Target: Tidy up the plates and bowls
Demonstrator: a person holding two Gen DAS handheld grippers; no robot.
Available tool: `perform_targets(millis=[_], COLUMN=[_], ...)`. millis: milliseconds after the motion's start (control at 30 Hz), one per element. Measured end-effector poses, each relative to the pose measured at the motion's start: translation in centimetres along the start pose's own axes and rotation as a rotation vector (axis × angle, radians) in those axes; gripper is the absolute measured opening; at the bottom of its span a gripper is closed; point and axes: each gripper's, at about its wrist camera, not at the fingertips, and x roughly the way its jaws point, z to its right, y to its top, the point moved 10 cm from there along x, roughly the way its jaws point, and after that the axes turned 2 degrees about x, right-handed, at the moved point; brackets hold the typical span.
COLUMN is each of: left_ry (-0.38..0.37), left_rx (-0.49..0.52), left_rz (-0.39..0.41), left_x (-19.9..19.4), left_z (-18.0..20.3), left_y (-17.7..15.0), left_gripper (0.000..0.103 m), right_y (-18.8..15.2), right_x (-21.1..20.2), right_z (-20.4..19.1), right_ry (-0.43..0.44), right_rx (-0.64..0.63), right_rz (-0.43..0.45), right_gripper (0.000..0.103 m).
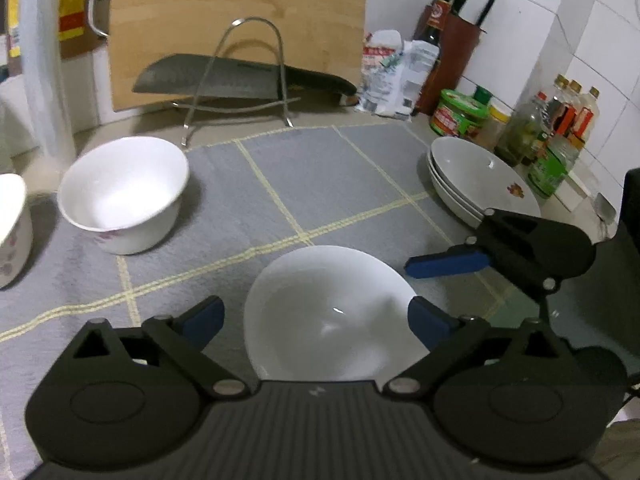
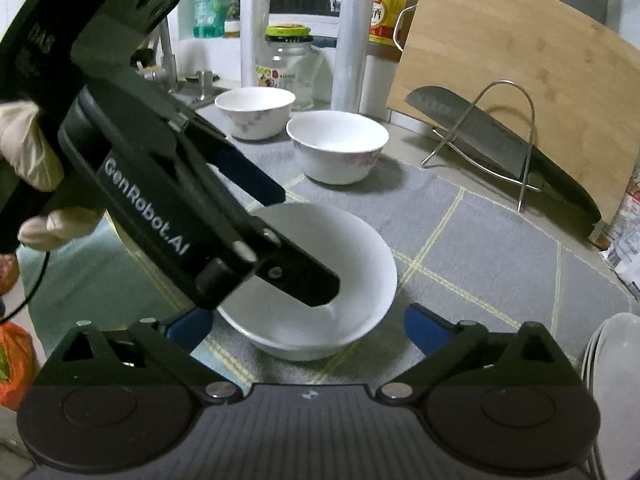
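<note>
The plain white bowl (image 1: 328, 316) sits at the near middle of the grey mat (image 1: 320, 184) on the worktop, between the spread jaws of the downward-tilted left gripper (image 1: 316, 322). The right gripper (image 2: 308, 326) also gapes, empty. Stacked plates (image 1: 476, 184) lie toward the right edge.

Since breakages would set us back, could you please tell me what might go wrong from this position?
1. The left gripper is open astride the plain white bowl, one finger inside it; a careless lift could tip the bowl.
2. The right gripper hangs close by, so the two may collide.
3. The stack of plates sits beside crowded bottles; a wide swing could knock them.
</note>
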Motion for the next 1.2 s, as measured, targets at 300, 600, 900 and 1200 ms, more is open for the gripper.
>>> perform_targets(millis=[300, 600, 900, 1200], left_ry=[0.103, 0.172, 0.211, 0.25], left_rx=[-0.048, -0.094, -0.04, -0.034], left_rz=[0.088, 0.117, 0.13, 0.144], left_x=[-2.5, -4.1, -4.8, -4.0], left_z=[-1.9, -4.8, -7.6, -9.4], left_y=[-0.6, -2.6, -3.2, -2.7], left_gripper=[0.099, 0.1, 0.101, 0.101], right_y=[0.3, 1.0, 2.2, 3.6], right_x=[-0.4, -0.4, 0.1, 0.1], right_z=[-0.6, -1.3, -2.1, -1.3], right_ry=[0.005, -0.021, -0.069, -0.051], right_rx=[-0.008, -0.006, 0.009, -0.006], right_rz=[0.003, 0.001, 0.005, -0.005], right_gripper=[0.103, 0.103, 0.103, 0.103])
